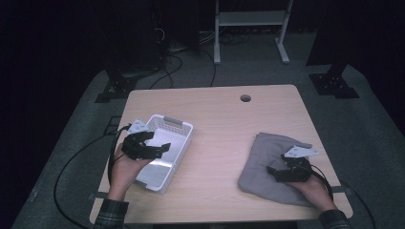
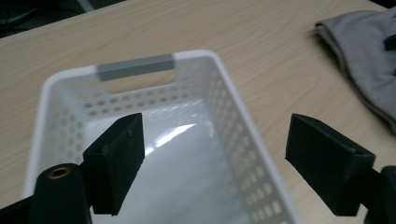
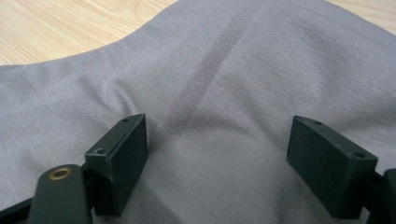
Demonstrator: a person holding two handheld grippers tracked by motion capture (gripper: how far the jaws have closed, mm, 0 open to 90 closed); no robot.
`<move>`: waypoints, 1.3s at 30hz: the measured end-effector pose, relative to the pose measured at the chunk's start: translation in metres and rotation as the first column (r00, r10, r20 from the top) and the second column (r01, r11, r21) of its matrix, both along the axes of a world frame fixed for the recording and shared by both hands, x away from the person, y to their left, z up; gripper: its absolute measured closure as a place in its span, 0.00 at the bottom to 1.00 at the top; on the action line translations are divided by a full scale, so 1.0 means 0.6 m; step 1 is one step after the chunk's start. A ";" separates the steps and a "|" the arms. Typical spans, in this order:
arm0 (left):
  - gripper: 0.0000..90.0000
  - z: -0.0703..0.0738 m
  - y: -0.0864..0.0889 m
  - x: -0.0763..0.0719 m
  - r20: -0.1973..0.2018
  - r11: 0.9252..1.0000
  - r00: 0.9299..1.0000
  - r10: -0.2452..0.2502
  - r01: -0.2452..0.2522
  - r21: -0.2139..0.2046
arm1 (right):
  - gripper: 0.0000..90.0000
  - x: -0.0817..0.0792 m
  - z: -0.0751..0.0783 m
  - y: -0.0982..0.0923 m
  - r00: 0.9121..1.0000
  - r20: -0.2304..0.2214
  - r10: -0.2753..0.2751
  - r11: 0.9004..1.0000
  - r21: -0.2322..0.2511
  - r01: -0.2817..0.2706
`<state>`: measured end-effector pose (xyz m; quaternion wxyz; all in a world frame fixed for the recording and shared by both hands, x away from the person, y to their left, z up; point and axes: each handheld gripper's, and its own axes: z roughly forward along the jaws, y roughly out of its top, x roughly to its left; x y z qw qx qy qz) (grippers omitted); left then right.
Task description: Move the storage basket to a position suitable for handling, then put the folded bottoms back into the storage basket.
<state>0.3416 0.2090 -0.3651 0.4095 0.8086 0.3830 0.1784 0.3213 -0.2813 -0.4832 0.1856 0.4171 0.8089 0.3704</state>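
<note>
A white perforated basket (image 1: 184, 131) with grey handles sits on the left half of the wooden table. My left gripper (image 1: 160, 149) hovers over its inside, jaws wide apart and nothing between them; the left gripper view looks down onto the basket's (image 2: 60, 79) bare glossy floor between my left gripper's (image 2: 215, 163) jaws. A folded grey cloth (image 1: 262, 157) lies on the right half of the table. My right gripper (image 1: 273, 171) rests low over it, open, with the cloth (image 3: 224, 84) spreading under and between my right gripper's (image 3: 217, 163) jaws, not pinched.
The table (image 1: 219, 114) has a round cable hole (image 1: 245, 98) near its far edge. Bare wood (image 1: 217, 157) lies between basket and cloth. Black cables (image 1: 71, 162) trail off the left side. Beyond the table stand a white frame (image 1: 250, 28) and dark stands.
</note>
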 end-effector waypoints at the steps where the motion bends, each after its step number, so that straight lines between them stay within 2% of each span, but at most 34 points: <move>1: 0.19 0.000 -0.008 -0.002 0.001 1.000 1.000 -0.011 0.011 -0.005 | 0.21 0.001 0.000 0.002 1.000 -0.001 -0.002 1.000 0.002 0.002; 5: 0.11 -0.003 -0.052 -0.013 0.005 0.997 0.997 -0.075 0.075 -0.003 | 0.21 0.007 0.000 0.012 1.000 0.002 0.003 1.000 -0.001 -0.003; 11: 0.08 -0.011 -0.112 -0.035 0.019 0.988 0.988 -0.154 0.154 0.006 | 0.21 0.017 0.000 0.035 1.000 0.003 0.014 1.000 -0.003 -0.014; 16: 0.03 -0.025 -0.166 -0.057 0.011 0.972 0.973 -0.232 0.232 0.031 | 0.21 0.021 0.000 0.051 1.000 0.004 0.025 1.000 -0.005 -0.025; 21: 0.02 -0.043 -0.203 -0.074 0.010 0.961 0.961 -0.276 0.275 0.032 | 0.21 0.026 0.001 0.064 0.999 0.002 0.036 0.999 -0.004 -0.036; 23: 0.01 -0.051 -0.212 -0.078 0.002 0.956 0.956 -0.292 0.292 0.029 | 0.21 0.029 0.001 0.070 0.999 0.005 0.041 0.999 -0.004 -0.041; 26: 0.01 -0.066 -0.227 -0.085 -0.004 0.951 0.952 -0.307 0.307 0.045 | 0.21 0.032 0.001 0.081 0.999 0.002 0.046 0.999 -0.003 -0.046; 28: 0.01 -0.075 -0.233 -0.088 -0.006 0.951 0.952 -0.306 0.306 0.052 | 0.21 0.034 0.001 0.086 0.998 0.004 0.055 0.998 -0.005 -0.055; 34: 0.01 -0.112 -0.246 -0.089 -0.023 0.942 0.947 -0.321 0.322 0.097 | 0.21 0.038 0.001 0.104 0.997 0.005 0.081 0.997 -0.007 -0.081; 37: 0.01 -0.124 -0.248 -0.085 -0.019 0.940 0.948 -0.317 0.316 0.126 | 0.21 0.039 0.001 0.115 0.996 0.006 0.092 0.996 -0.005 -0.092; 39: 0.00 -0.132 -0.248 -0.084 -0.027 0.938 0.946 -0.323 0.324 0.123 | 0.21 0.039 0.001 0.124 0.995 0.006 0.098 0.995 -0.005 -0.098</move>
